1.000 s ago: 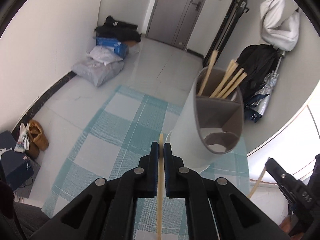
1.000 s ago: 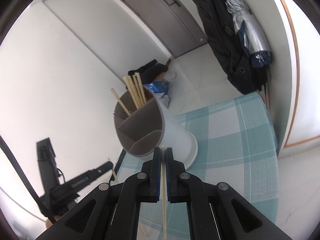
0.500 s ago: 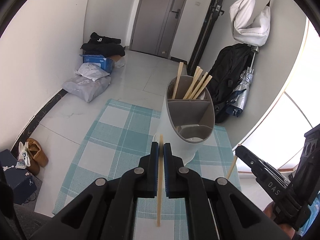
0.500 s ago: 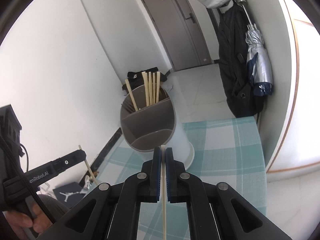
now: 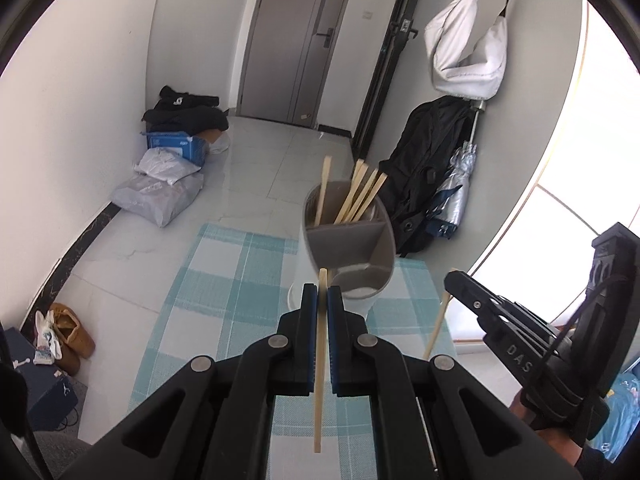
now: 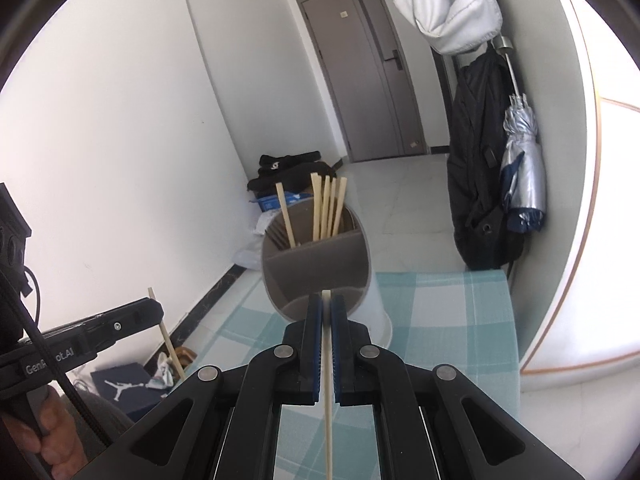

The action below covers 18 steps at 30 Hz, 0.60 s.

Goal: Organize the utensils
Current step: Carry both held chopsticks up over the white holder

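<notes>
A white utensil holder with a grey divided insert (image 5: 349,240) stands on the blue-checked tablecloth (image 5: 224,280); it also shows in the right wrist view (image 6: 316,268). Several wooden chopsticks (image 5: 360,196) stand in its far compartment. My left gripper (image 5: 322,292) is shut on a single chopstick (image 5: 319,360), held upright just in front of the holder. My right gripper (image 6: 326,304) is shut on another chopstick (image 6: 328,380), also just short of the holder's rim. The right gripper and its chopstick show in the left wrist view (image 5: 440,320).
The table's right edge (image 6: 514,320) lies near a curved white wall. Beyond it, on the floor, are bags (image 5: 160,196), a blue box (image 5: 172,144), shoes (image 5: 68,332), a black backpack and a silver umbrella (image 6: 520,168).
Both grippers have pulled back and risen from the holder, each still holding its chopstick. The holder now looks smaller and more upright in both views.
</notes>
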{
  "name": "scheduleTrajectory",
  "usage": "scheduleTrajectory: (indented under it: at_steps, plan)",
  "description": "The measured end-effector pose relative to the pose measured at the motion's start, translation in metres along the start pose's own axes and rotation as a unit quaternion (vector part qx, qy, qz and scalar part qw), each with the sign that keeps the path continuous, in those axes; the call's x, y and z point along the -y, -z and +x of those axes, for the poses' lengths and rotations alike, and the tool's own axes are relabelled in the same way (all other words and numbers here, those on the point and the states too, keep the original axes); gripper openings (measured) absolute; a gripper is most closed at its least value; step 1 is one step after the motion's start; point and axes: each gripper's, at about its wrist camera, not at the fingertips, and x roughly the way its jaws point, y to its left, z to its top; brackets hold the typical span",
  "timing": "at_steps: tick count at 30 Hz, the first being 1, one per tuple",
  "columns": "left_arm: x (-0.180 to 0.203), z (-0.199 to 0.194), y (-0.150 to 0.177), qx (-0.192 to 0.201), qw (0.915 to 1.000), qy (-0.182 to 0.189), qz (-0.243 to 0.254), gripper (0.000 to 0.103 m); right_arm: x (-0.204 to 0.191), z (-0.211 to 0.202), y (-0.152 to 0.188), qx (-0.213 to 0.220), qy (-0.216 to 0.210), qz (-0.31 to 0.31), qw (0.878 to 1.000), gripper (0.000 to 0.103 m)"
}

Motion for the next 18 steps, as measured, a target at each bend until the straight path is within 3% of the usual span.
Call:
scheduleTrajectory:
  at_steps: [9,18]
  plan:
    - [0.022,-0.018,-0.041,0.021,0.9986,0.045,0.019,0.001,-0.003,-0.011,-0.049,0.036,-0.003,-0.010,0.999,0.003]
    - [0.027,-0.016,-0.095,0.040,0.9969,0.068,-0.008,0.001,-0.007,-0.011,-0.111,0.070,-0.006,-0.030,0.997,0.003]
